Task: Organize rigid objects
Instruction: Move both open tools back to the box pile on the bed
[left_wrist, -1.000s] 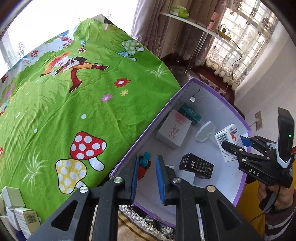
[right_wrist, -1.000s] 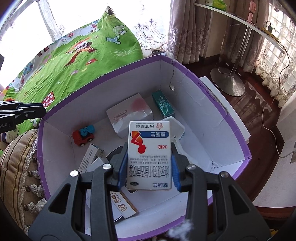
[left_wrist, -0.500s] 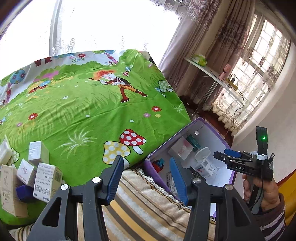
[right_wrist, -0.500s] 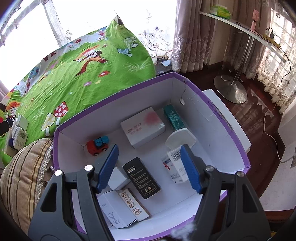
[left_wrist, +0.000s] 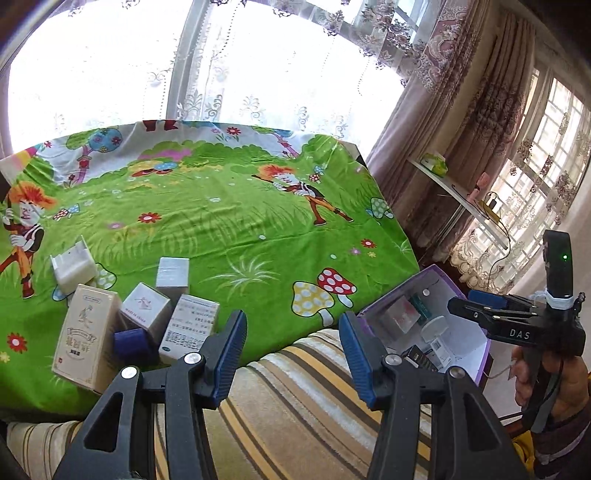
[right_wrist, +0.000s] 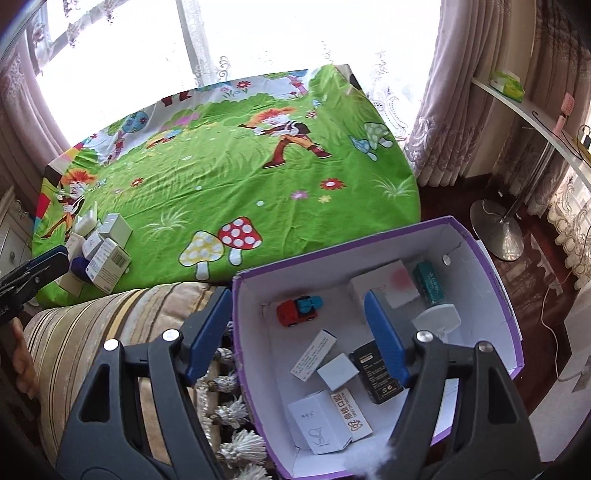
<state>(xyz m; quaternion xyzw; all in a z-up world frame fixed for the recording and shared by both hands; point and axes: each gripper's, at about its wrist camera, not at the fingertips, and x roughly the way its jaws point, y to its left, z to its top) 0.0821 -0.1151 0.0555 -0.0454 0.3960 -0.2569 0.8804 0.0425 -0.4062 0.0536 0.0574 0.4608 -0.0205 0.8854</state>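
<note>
A purple-edged white box (right_wrist: 495, 280) beside the bed holds several small cartons, a red and blue toy car (right_wrist: 297, 312), a black carton (right_wrist: 375, 371) and a white round lid (right_wrist: 437, 319). My right gripper (right_wrist: 297, 332) is open and empty above the box's left wall. My left gripper (left_wrist: 291, 354) is open and empty over a striped cushion (left_wrist: 295, 406). A cluster of small cartons (left_wrist: 136, 321) stands on the green bedsheet to its left, also in the right wrist view (right_wrist: 101, 254). The box also shows in the left wrist view (left_wrist: 465, 332), with the right gripper (left_wrist: 476, 304) over it.
The green cartoon bedsheet (left_wrist: 221, 229) spreads behind the cartons. A white plastic piece (left_wrist: 72, 267) lies at the far left of the bed. A lamp stand base (right_wrist: 496, 229) and a white shelf (right_wrist: 532, 114) stand to the right, with curtains behind.
My right gripper opened and let go of the white carton, which dropped into the box. My left gripper pulled back from the box, swung left toward the carton cluster and opened wider.
</note>
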